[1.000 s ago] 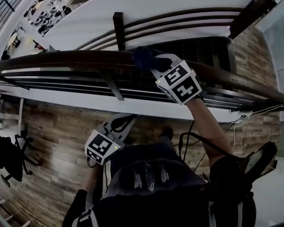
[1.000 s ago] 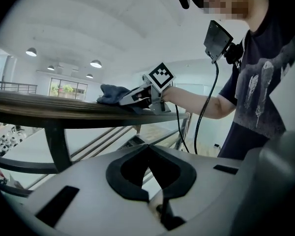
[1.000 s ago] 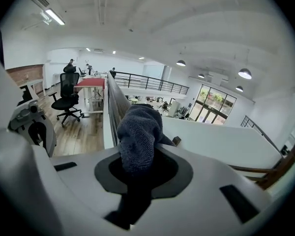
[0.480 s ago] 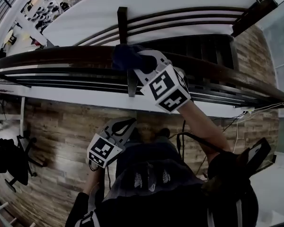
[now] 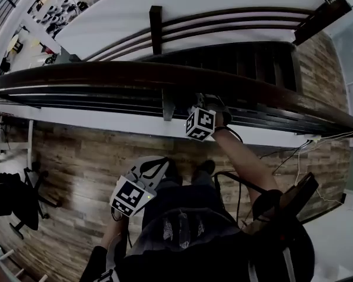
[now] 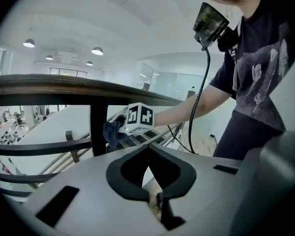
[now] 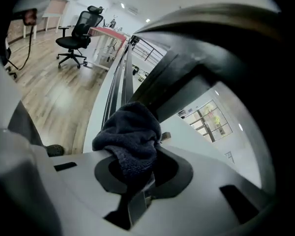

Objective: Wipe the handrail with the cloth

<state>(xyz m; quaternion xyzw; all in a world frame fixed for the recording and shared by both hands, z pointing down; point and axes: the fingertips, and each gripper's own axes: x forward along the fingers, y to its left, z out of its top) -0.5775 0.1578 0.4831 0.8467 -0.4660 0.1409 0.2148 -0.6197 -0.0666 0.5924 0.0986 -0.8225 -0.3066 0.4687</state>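
I'm gripping the dark cloth (image 7: 130,141) in my right gripper (image 7: 137,177), jaws clamped on its bunched lower fold, just under the handrail (image 5: 106,74) beside a post (image 6: 98,127). It's looking soft, light and floppy, so I'm judging a deep bite into the wad best. My left gripper (image 6: 148,156) is hanging closed and empty.

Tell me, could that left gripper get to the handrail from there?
Probably yes: the left gripper, shut and empty, is held low and back, but nothing stands between it and the handrail.
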